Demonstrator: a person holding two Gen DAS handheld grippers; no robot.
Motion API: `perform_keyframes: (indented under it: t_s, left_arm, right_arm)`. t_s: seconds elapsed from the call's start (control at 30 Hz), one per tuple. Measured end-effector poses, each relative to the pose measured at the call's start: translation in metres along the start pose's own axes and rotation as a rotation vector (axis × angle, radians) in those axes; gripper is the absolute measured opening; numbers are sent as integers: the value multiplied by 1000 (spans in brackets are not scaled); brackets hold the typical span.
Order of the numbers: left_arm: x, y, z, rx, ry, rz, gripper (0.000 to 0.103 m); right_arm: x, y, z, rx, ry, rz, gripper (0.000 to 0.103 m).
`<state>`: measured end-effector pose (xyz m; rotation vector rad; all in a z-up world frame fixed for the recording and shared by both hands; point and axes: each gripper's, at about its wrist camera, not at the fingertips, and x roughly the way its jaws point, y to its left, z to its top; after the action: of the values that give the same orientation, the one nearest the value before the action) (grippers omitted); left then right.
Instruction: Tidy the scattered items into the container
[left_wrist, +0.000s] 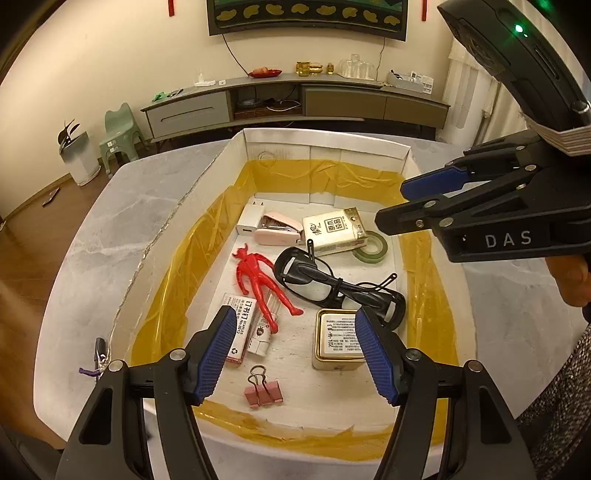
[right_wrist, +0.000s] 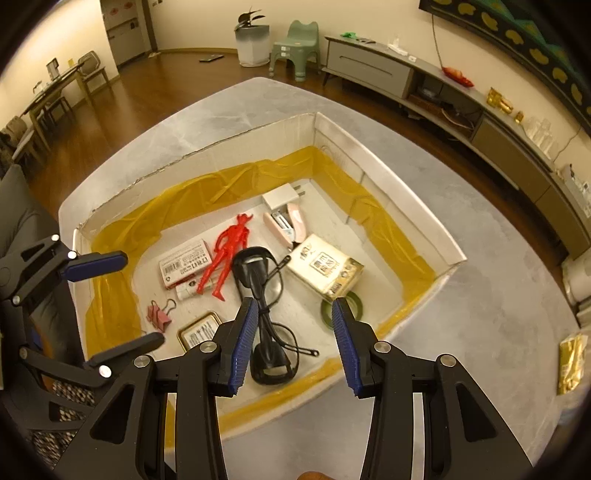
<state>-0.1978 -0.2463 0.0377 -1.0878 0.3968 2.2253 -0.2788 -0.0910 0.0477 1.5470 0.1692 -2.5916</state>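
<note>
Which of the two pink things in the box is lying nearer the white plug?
The pink stapler, lying right beside the white plug at the box's far end. The other pink thing, the binder clip, sits alone at the near end, just before the left hand-held gripper.

You see a white cardboard box (left_wrist: 325, 147) lined with glossy yellow tape (left_wrist: 332, 175), on a matt grey marbled tabletop (left_wrist: 122, 221), holding a shiny gold metal tin (left_wrist: 338, 341).

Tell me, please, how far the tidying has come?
Nearly done: the red figure, glasses, stapler and tin lie inside the box. Both claws, left and right, are open and empty. A gold packet remains on the table.
</note>
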Motion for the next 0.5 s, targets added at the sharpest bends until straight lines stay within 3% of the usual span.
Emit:
perform_keyframes:
  t_s: [0.5]
  left_arm:
    - [-38,-18,-8,15,-77,-13,68]
  right_arm:
    - [-21,11,-37,-125,73,-30,45]
